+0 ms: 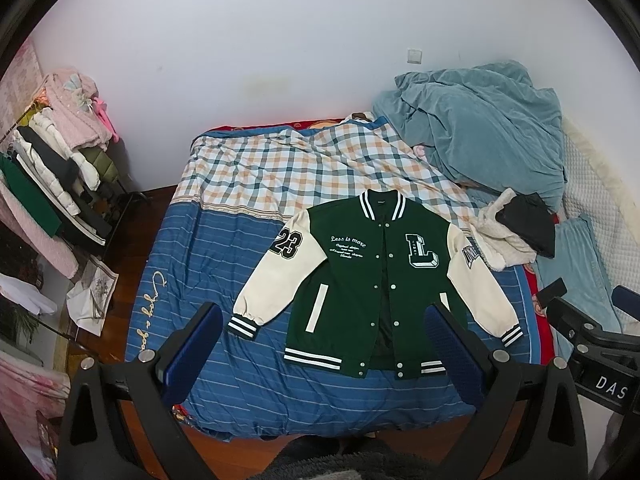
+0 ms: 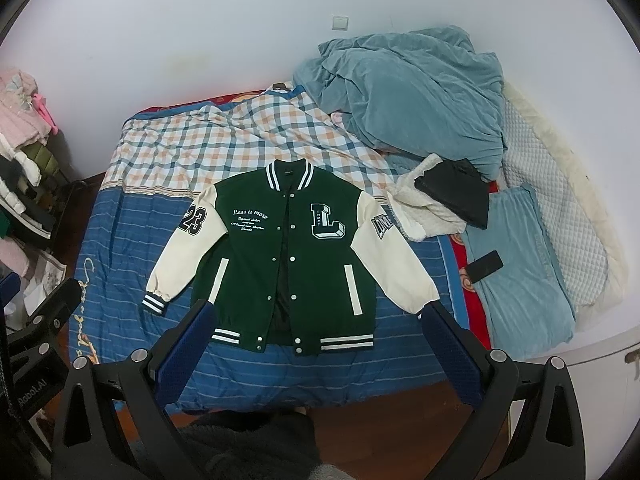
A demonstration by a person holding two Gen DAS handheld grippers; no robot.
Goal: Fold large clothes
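The jacket (image 1: 372, 280) lies flat and face up in the middle of both frames, on the blue striped bedspread (image 1: 208, 280), front unsnapped, sleeves slanting outward. The likeliest trouble, as I judge it, is the open front: lifting one sleeve could drag a panel askew and bunch the lining. The cream fleece (image 1: 502, 236) at right of centre touches the jacket's sleeve and could get caught in a fold. The left gripper (image 1: 324, 356) hangs low in its frame, fingers spread wide and holding nothing. The right gripper (image 2: 316, 348) is likewise wide apart, empty, above the hem.
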